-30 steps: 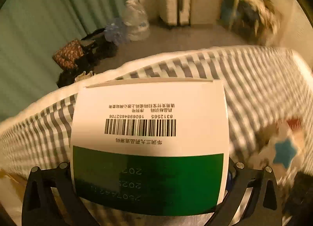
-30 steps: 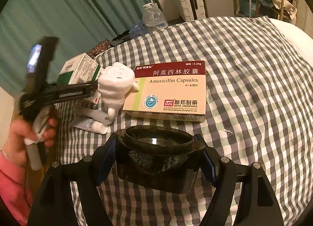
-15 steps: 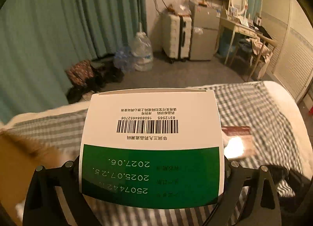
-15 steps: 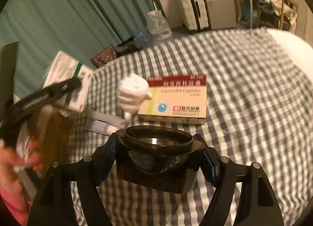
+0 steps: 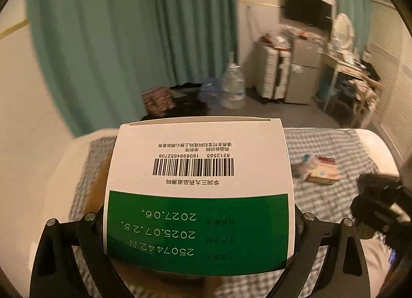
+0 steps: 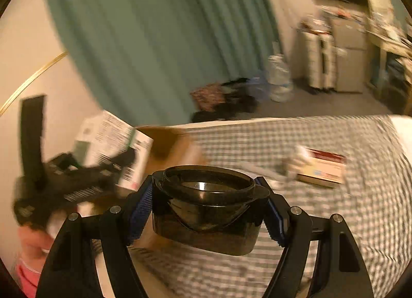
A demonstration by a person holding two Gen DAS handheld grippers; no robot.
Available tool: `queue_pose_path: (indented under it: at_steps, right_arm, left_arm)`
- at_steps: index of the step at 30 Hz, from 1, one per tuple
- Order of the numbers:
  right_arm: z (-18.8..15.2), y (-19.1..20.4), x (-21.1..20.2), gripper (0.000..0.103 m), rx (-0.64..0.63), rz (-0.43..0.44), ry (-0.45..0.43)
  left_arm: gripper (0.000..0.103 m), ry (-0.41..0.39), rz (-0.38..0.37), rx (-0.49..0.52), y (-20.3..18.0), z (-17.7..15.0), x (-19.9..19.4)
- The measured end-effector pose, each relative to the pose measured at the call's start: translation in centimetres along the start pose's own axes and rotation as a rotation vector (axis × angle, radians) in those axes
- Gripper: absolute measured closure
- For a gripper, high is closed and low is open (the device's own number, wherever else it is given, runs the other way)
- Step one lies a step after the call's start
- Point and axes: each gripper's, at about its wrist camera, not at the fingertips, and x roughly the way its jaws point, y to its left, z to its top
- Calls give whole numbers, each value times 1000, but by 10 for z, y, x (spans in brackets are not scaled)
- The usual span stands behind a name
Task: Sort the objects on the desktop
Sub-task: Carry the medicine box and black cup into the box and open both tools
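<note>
My left gripper is shut on a white and green medicine box with a barcode, held above a brown cardboard box at the left end of the checked bed. The same medicine box and left gripper show blurred in the right wrist view. My right gripper is shut on a black container with a round open top, held above the bedspread. An amoxicillin box and a white figurine lie on the bed to the right.
The checked bedspread covers the bed. The cardboard box sits at its far left edge. Beyond are green curtains, water bottles, a suitcase and a cluttered desk.
Both grippers have swung left and lifted with their loads. The medicine box now hangs over the cardboard box. The amoxicillin box and figurine have shifted to the right in both views.
</note>
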Motion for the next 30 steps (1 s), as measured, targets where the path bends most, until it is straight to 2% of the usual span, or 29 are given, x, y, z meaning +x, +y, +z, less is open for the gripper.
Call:
queue_pose_path:
  at_steps: [2, 5, 9, 14, 16, 18, 19, 20, 22, 25, 30]
  right_arm:
    - [1, 25, 12, 28, -31, 43, 18]
    - [2, 61, 41, 28, -66, 98, 55]
    - [3, 91, 82, 28, -89, 115, 102]
    - [9, 118, 125, 28, -116, 109, 137]
    - [16, 121, 134, 27, -102, 95, 123]
    - [22, 124, 139, 19, -96, 106, 89]
    - [26, 125, 140, 10, -96, 110, 72]
    - [28, 127, 141, 8, -95, 105, 53]
    - [35, 129, 144, 7, -92, 105, 19]
    - [43, 130, 151, 7, -96, 97, 22]
    - [38, 119, 136, 7, -85, 75, -9]
  left_arm:
    - [6, 20, 43, -37, 29, -13, 3]
    - [6, 51, 64, -92, 67, -32, 12]
    - [6, 68, 67, -131, 97, -51, 22]
    - [5, 72, 35, -147, 110, -57, 41]
    - [3, 83, 25, -145, 112, -60, 49]
    - [0, 89, -4, -158, 110, -58, 59]
    - [0, 85, -10, -162, 110, -58, 60]
    - [0, 79, -11, -167, 110, -58, 62]
    - [0, 76, -7, -168, 112, -60, 61]
    - [0, 85, 12, -160, 112, -59, 63]
    - [0, 81, 22, -157, 101, -52, 53]
